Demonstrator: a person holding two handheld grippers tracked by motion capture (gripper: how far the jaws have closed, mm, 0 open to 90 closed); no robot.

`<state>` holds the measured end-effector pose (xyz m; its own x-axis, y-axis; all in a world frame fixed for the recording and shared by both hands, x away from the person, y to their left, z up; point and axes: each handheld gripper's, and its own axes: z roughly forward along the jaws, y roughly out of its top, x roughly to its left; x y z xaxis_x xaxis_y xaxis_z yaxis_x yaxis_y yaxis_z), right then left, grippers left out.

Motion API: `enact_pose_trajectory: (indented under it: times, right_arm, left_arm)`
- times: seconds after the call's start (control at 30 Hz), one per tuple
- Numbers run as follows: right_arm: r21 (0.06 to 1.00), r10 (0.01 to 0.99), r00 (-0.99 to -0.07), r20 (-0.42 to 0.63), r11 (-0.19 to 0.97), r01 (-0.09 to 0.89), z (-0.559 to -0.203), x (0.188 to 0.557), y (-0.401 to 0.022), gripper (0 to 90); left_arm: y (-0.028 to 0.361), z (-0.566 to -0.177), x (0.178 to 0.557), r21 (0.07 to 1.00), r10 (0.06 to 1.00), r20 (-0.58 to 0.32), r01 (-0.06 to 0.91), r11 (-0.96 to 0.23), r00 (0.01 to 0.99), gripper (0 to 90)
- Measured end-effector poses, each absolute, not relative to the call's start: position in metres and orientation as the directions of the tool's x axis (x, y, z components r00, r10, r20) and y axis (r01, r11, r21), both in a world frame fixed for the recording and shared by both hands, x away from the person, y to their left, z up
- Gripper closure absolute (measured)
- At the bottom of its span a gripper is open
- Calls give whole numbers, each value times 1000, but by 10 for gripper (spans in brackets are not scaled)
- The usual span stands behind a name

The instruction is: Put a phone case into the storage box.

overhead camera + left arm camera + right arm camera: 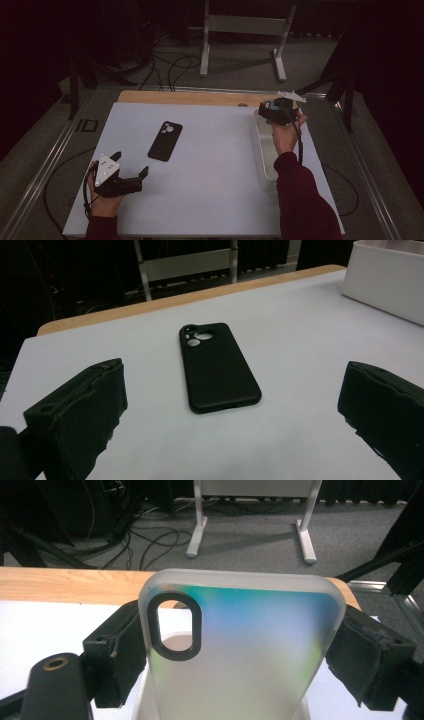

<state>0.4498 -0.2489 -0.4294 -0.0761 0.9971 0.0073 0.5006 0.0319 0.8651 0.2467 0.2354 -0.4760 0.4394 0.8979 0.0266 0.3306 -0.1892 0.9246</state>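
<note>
A black phone case [165,140] lies flat on the white table top [210,165], camera cut-out toward the far side; the left gripper view has the same black phone case [216,366] straight ahead. My left gripper [131,167] rests near the table's front left, open, its wide-set jaws short of the case with nothing between them. My right gripper [264,108] is raised over the far end of the white bin [259,150] and is shut on a translucent phone case [240,645] with a blue-green tint and an oval black-ringed camera hole. The jaws press its two long edges.
The white bin [390,282] sits along the table's right side. A wooden strip [195,97] runs along the far edge. Beyond it the carpet holds cables [170,65] and a white stand frame [245,35].
</note>
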Motion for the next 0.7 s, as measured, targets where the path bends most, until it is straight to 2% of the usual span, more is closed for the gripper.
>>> enact_pose_trajectory:
  times: [0.7]
  right_arm:
    - [832, 997, -65, -29, 60, 552, -446, 461, -244, 163]
  left_arm:
    - [236, -475, 246, 929, 897, 21, 324, -181, 441, 0]
